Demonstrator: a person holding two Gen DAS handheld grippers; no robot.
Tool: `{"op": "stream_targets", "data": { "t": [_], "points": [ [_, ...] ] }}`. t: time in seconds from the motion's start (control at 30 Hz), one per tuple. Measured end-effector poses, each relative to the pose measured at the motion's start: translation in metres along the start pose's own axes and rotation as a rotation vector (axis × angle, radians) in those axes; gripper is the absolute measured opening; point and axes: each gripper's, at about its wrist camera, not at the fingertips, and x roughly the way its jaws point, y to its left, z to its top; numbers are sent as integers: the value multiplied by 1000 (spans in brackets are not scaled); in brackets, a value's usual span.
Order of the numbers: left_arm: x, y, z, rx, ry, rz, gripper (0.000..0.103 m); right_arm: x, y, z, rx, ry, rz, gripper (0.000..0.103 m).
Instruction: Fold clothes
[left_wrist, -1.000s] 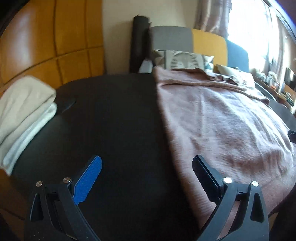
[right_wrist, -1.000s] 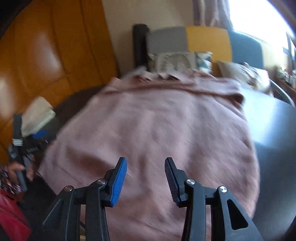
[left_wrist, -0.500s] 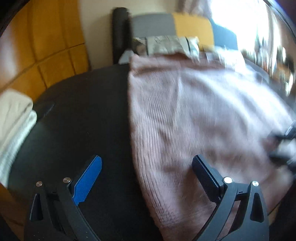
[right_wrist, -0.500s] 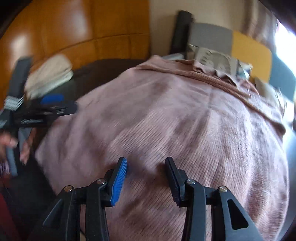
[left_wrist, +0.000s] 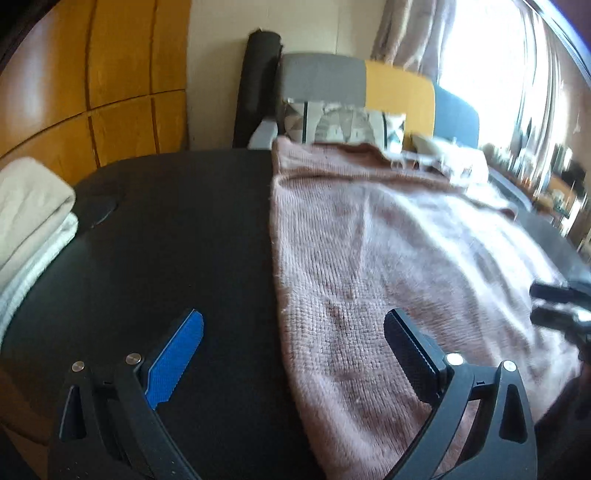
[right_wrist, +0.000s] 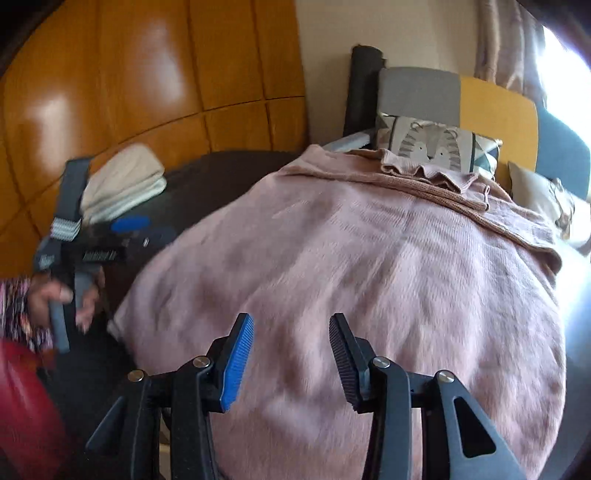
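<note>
- Since a second ago, both of my tongs have slid sideways over the table; in my right view the pink knitted sweater (right_wrist: 369, 266) now fills more of the picture, and my left hand (right_wrist: 55, 295) sits higher at the left edge.
- Left gripper (left_wrist: 293, 332): released, jaws spread wide, nothing between them. Its blue pad hangs over bare tabletop, its black pad over the sweater's left edge.
- Right gripper (right_wrist: 291, 339): jaws about half apart, gripping nothing, poised above the sweater's near part. Whether it touches the knit, I cannot tell.
- Pink knitted sweater: spread flat on the black table (left_wrist: 166, 240), covering the right part; far end bunched near a patterned cushion (right_wrist: 436, 147).
- Folded cream cloths (left_wrist: 29, 221): stacked at the table's far left edge, well apart from the sweater.
- Chair (left_wrist: 321, 77): grey and yellow backs behind the table.
</note>
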Motion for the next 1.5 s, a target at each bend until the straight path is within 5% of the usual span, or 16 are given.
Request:
{"op": "stream_targets", "data": {
  "t": [0.13, 0.4, 0.57, 0.8, 0.97, 1.07, 1.23, 1.37, 1.5],
  "points": [
    [22, -8, -11, 67, 79, 39, 100, 22, -2, -1, 9, 76, -48, 44],
    [4, 11, -25, 42, 78, -50, 100, -1, 14, -46, -138, 72, -54, 46],
    [1, 25, -9, -55, 70, -142, 100, -33, -28, -51, 88, 54, 23, 46],
    [14, 37, -1, -142, 109, -148, 100, -86, -109, -60, 348, -41, -192, 46],
    [22, 11, -16, 87, 116, -6, 100, -97, -147, -85, 504, -13, -251, 46],
    [12, 6, -20, 174, 76, 22, 100, -94, -141, -93, 452, 31, -283, 46],
    [-11, -8, 7, 158, -38, -24, 100, -101, -136, -85, 403, 28, -307, 46],
    [-15, -52, 37, 168, -120, -180, 100, -99, -140, -69, 447, -3, -271, 42],
    [12, -108, 41, 190, -34, -276, 100, -78, -134, -43, 487, -54, -161, 34]
  ]
}}
